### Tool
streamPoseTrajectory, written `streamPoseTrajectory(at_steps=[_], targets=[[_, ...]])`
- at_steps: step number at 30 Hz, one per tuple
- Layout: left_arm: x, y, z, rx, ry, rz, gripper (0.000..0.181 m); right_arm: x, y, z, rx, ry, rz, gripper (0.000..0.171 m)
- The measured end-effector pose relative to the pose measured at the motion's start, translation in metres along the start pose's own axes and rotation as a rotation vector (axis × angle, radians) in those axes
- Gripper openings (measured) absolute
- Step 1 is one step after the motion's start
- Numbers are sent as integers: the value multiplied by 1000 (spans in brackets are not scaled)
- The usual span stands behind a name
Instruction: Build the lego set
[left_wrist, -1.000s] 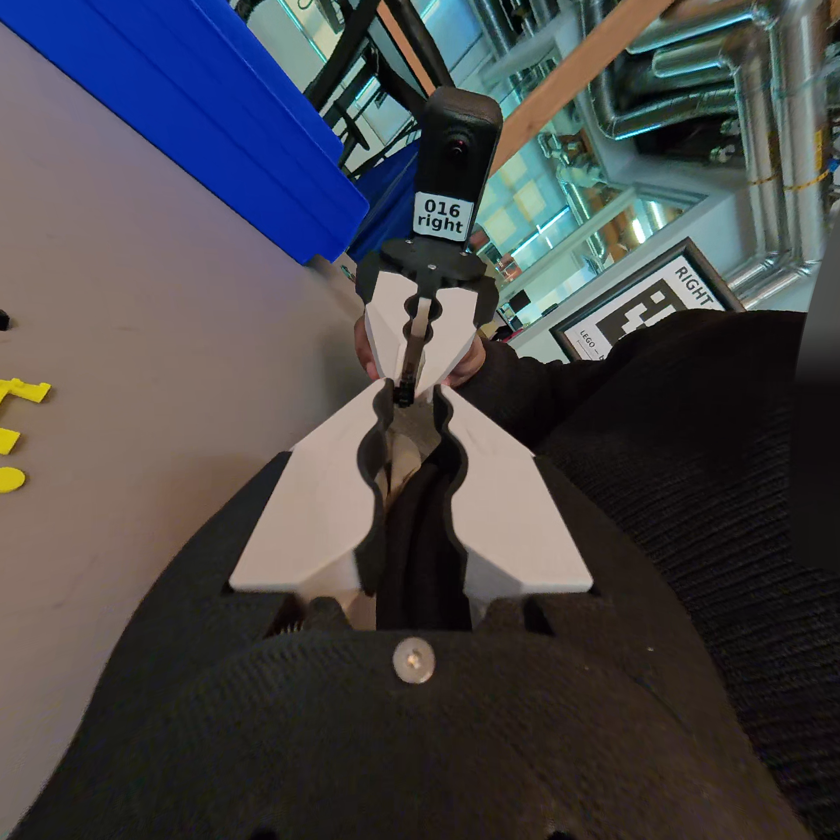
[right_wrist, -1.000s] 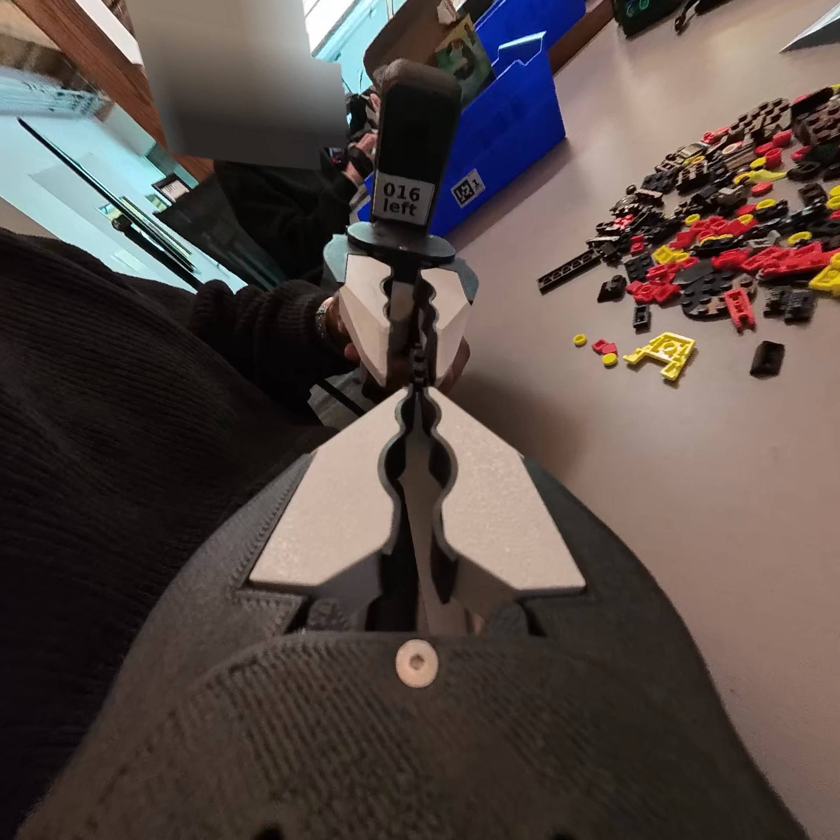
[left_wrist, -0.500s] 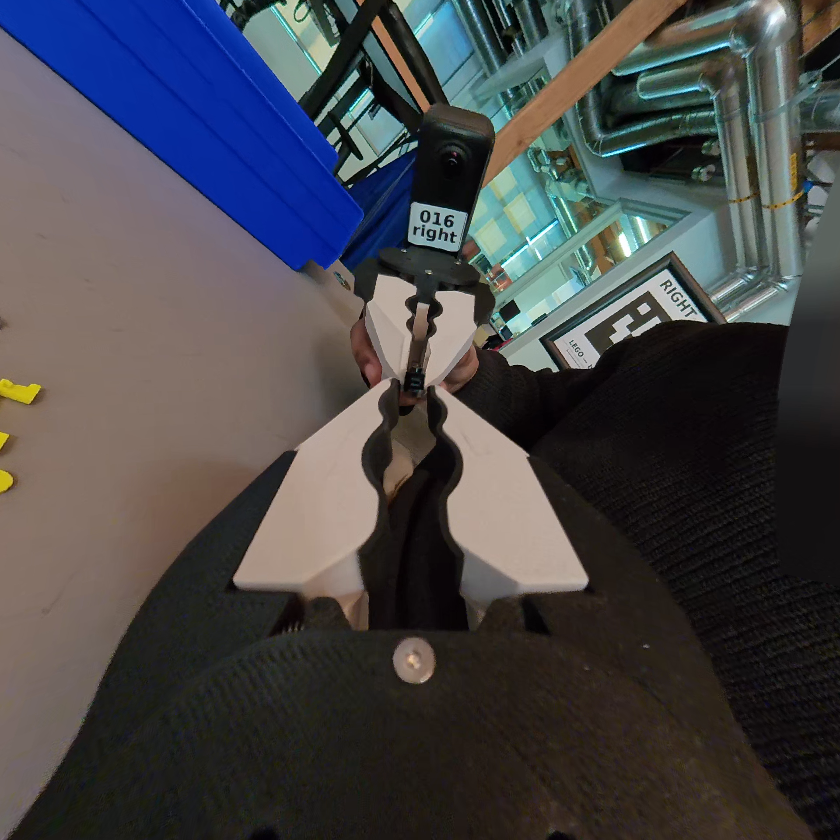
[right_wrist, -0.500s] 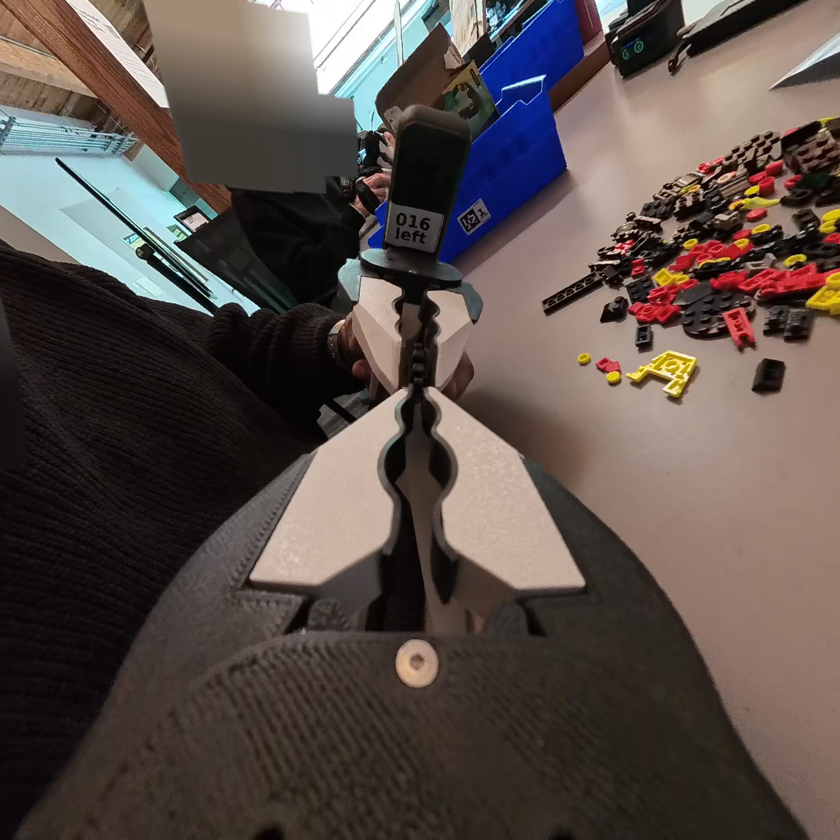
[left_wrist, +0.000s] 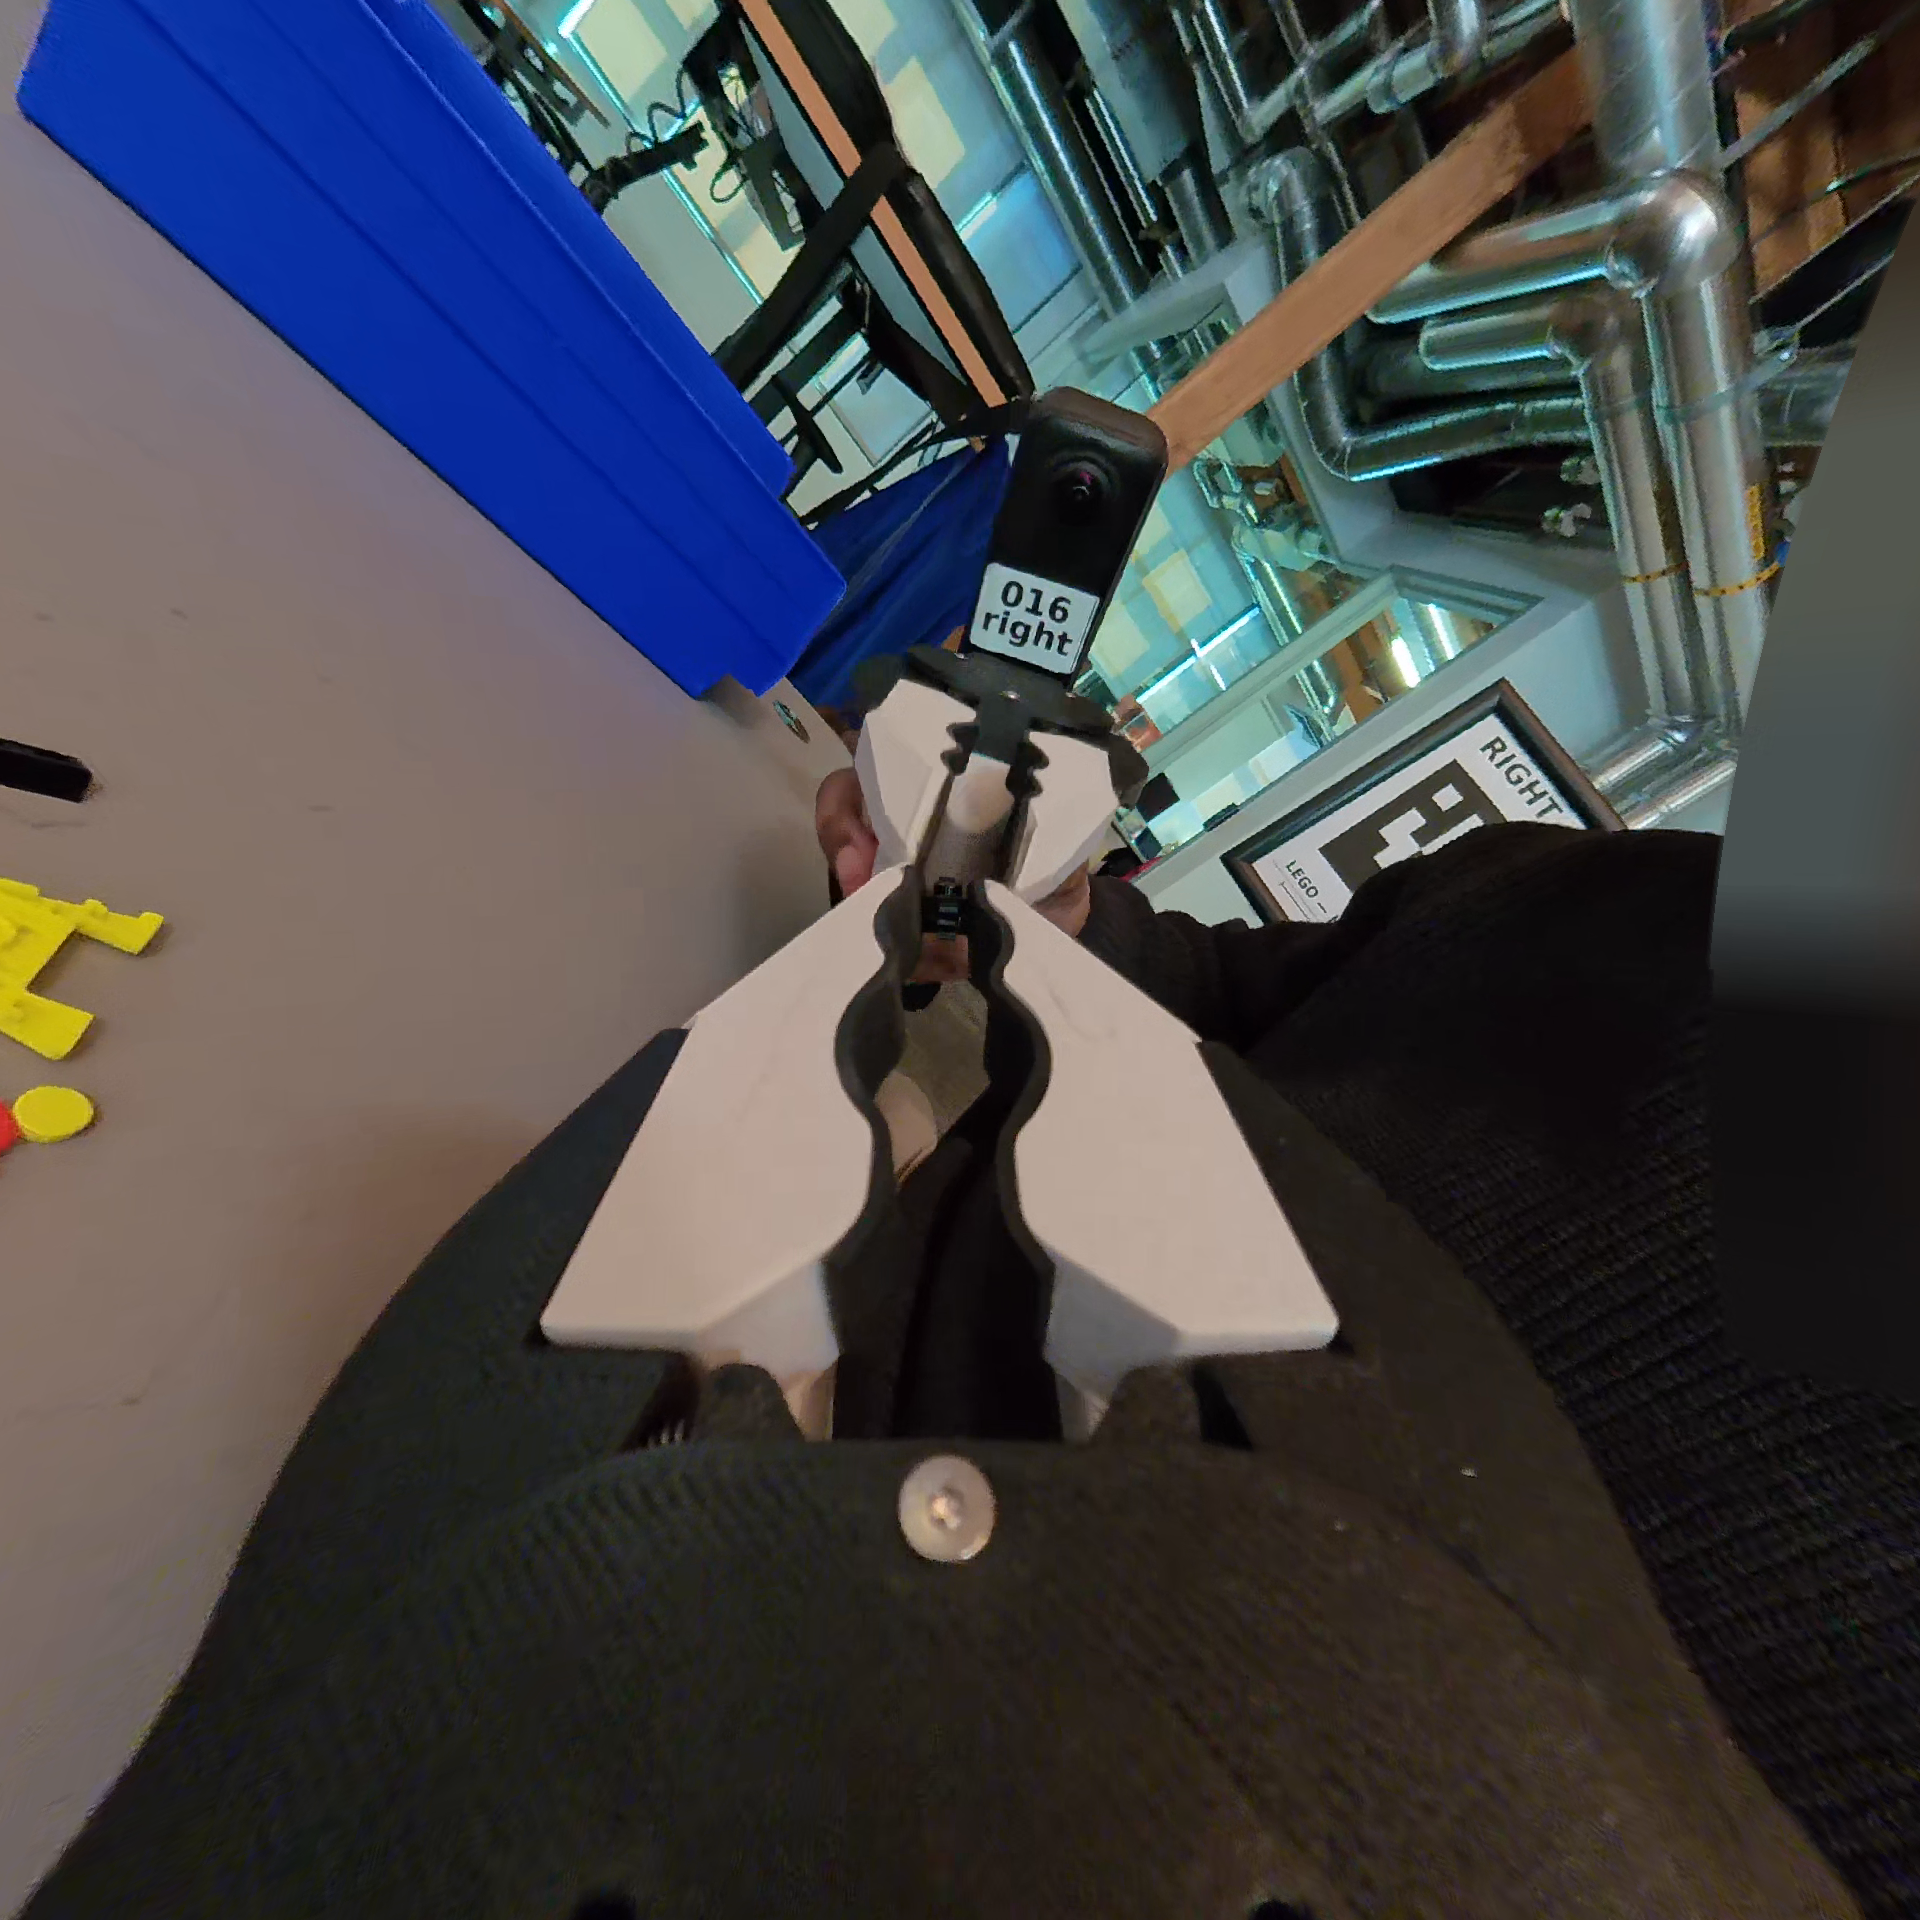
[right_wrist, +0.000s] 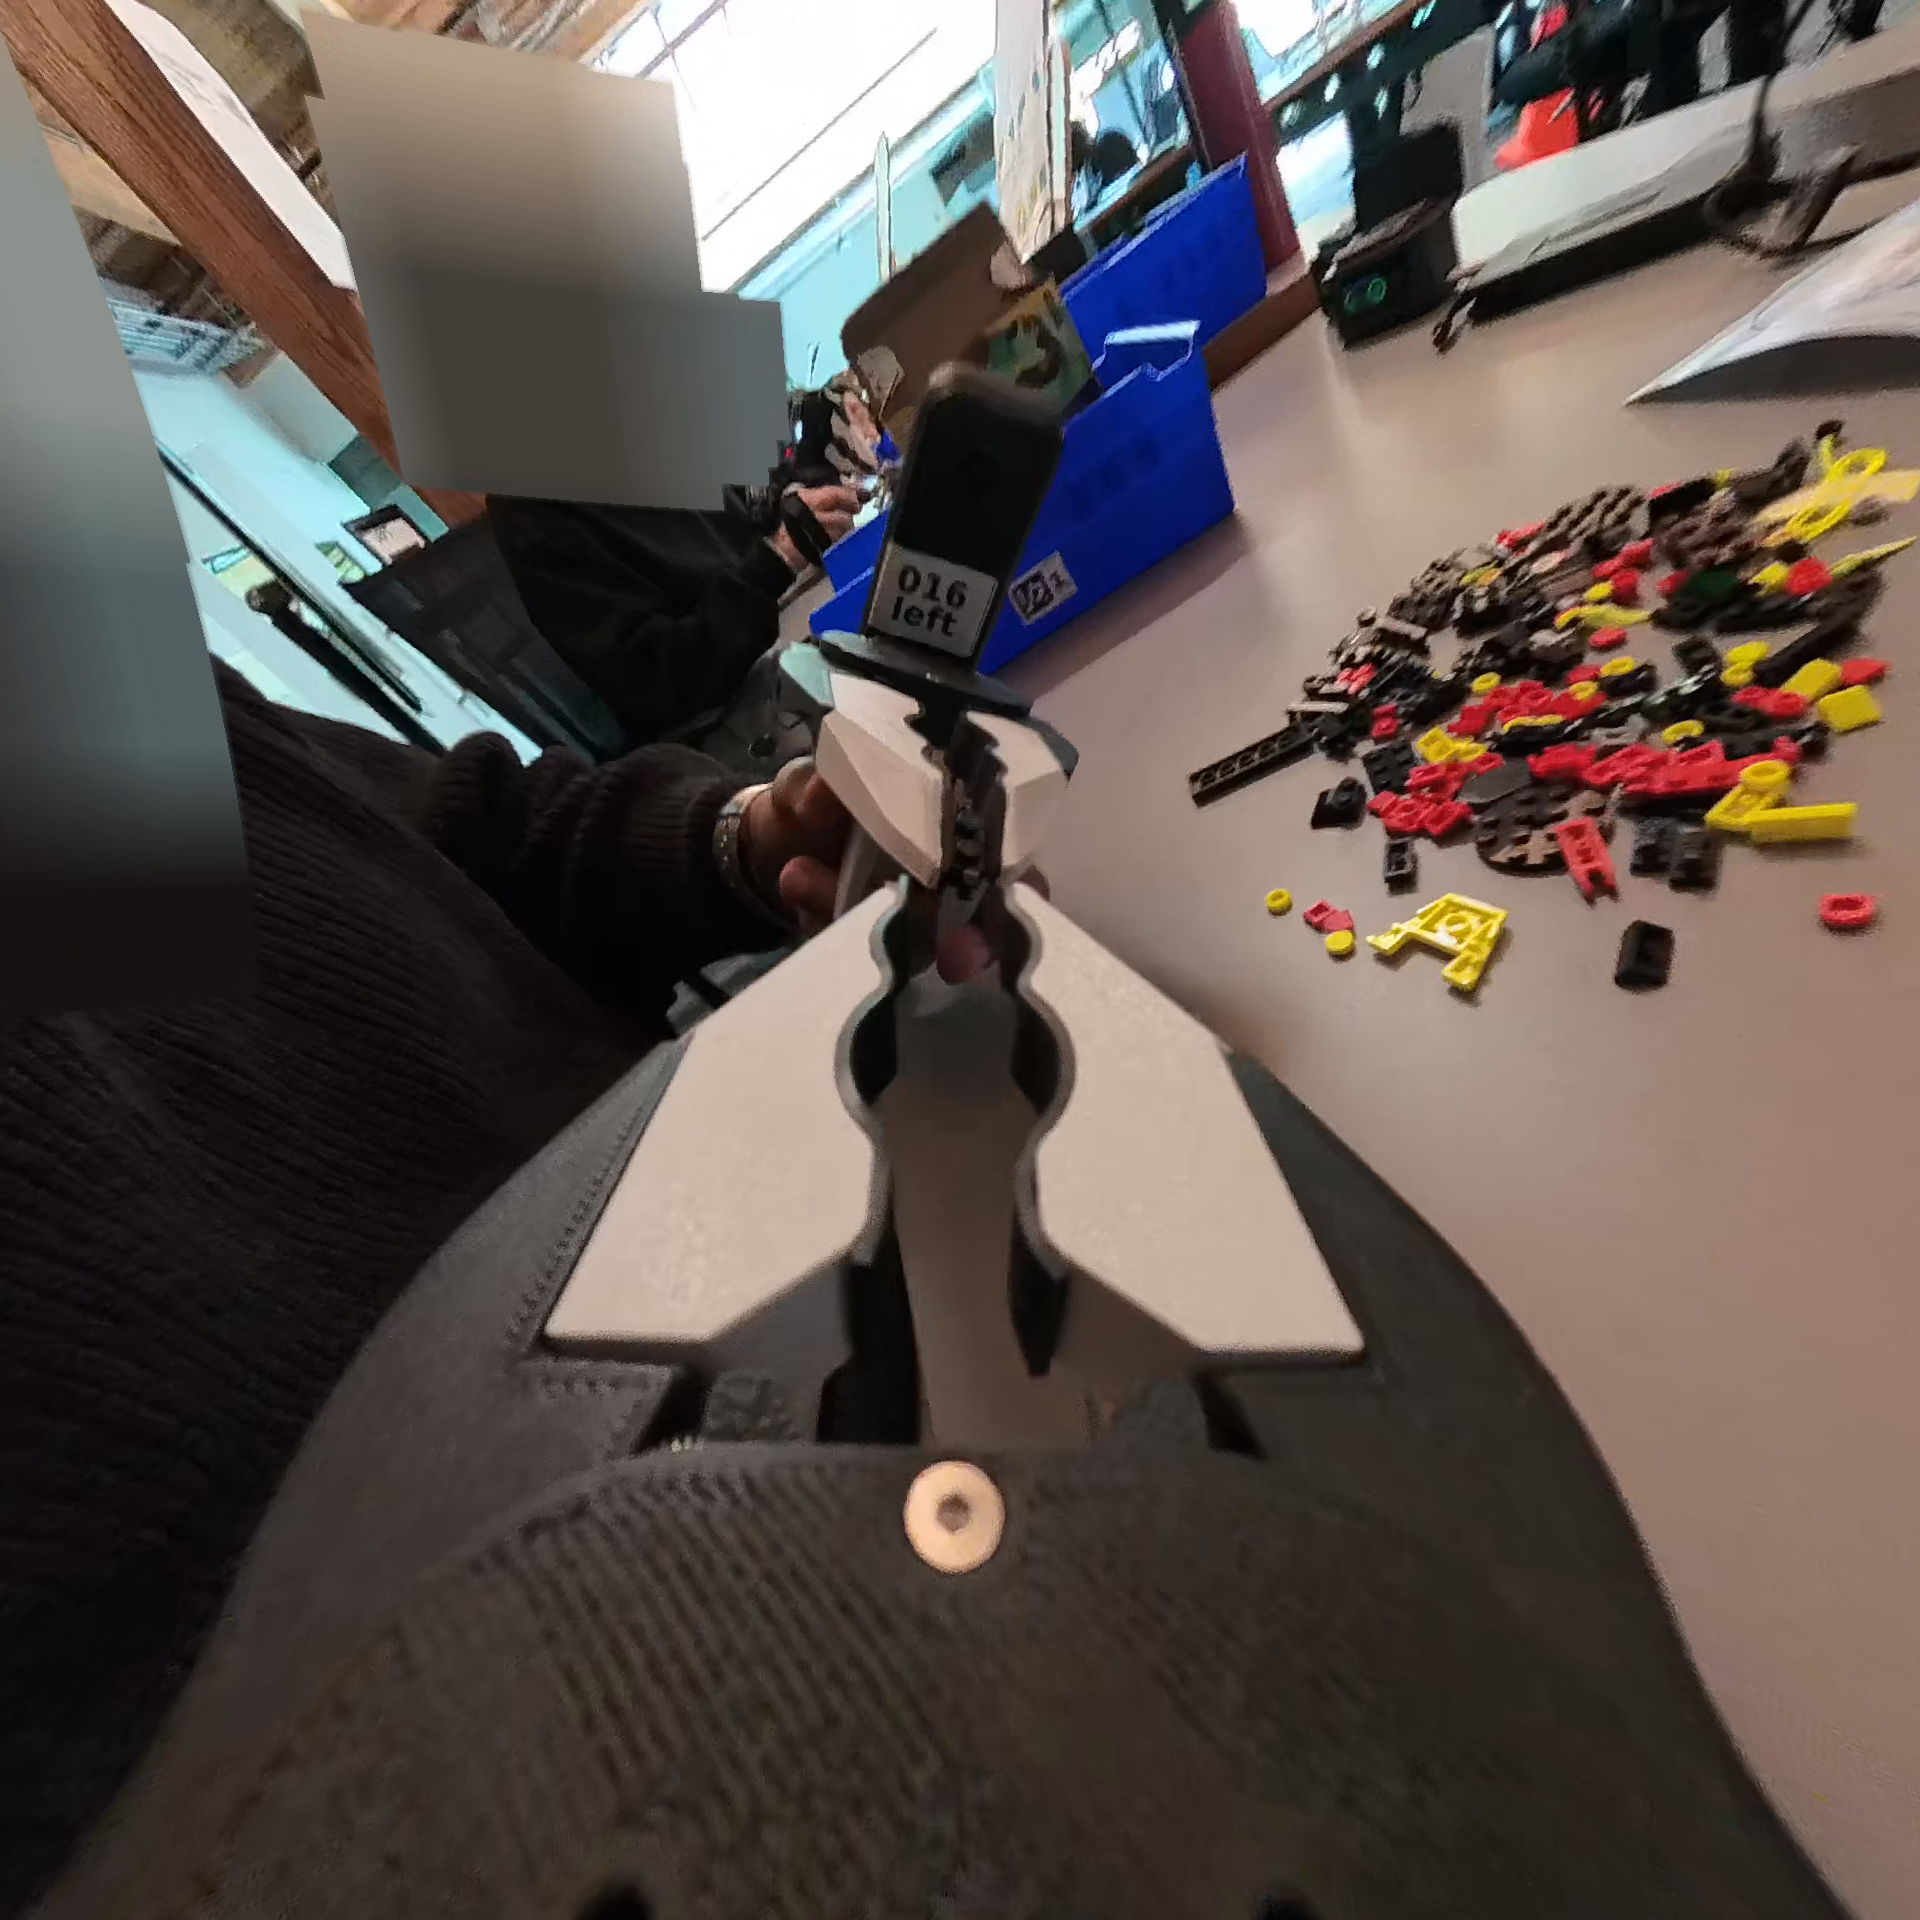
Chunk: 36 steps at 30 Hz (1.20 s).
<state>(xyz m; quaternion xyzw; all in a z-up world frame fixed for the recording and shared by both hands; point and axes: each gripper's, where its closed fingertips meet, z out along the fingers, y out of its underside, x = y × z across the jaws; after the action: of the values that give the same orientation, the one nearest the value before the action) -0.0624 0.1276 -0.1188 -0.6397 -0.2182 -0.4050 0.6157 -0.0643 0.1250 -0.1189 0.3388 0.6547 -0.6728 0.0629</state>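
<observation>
I've got both claws tip to tip off the worktop (right_wrist: 1558, 1195), left claw (left_wrist: 943, 914) pinched on a small black piece (left_wrist: 945, 916), right claw (right_wrist: 951, 914) narrow, grip unclear, probably mating parts; pile (right_wrist: 1621, 707) sits right of them.

Left tongs (left_wrist: 948, 914) pinching a small black piece (left_wrist: 945, 918), apparently against right tongs (left_wrist: 971, 831).

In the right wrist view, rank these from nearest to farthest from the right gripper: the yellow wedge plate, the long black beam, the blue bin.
1. yellow wedge plate, alone on the table right of the right gripper.
2. long black beam, at the pile's left edge.
3. blue bin, farther back on the table.
</observation>
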Motion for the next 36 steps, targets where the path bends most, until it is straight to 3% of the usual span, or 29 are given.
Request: streamPoseTrajectory(at_steps=[7,10,14,17,29,30,32,36], targets=[[2,-2,-1,19,44,-79,4,-1,-8,-5,27,36,-117,15],[6,0,1,16,90,-161,4,-7,-9,-5,-12,108,-379,21],[9,3,3,7,143,-254,4,-7,-2,-8,-110,279,-818,14],[11,4,4,-1,150,-254,3,-9,-2,-6,-107,351,-1017,10],[11,9,6,-22,150,-255,3,-9,6,2,-155,372,-1084,4],[11,8,6,-20,151,-255,5,-9,5,1,-153,378,-1087,3],[12,6,6,-9,152,-254,27,-6,2,-1,-144,401,-1096,3],[11,3,5,22,133,-250,29,-2,-3,-4,-128,431,-1081,3]])
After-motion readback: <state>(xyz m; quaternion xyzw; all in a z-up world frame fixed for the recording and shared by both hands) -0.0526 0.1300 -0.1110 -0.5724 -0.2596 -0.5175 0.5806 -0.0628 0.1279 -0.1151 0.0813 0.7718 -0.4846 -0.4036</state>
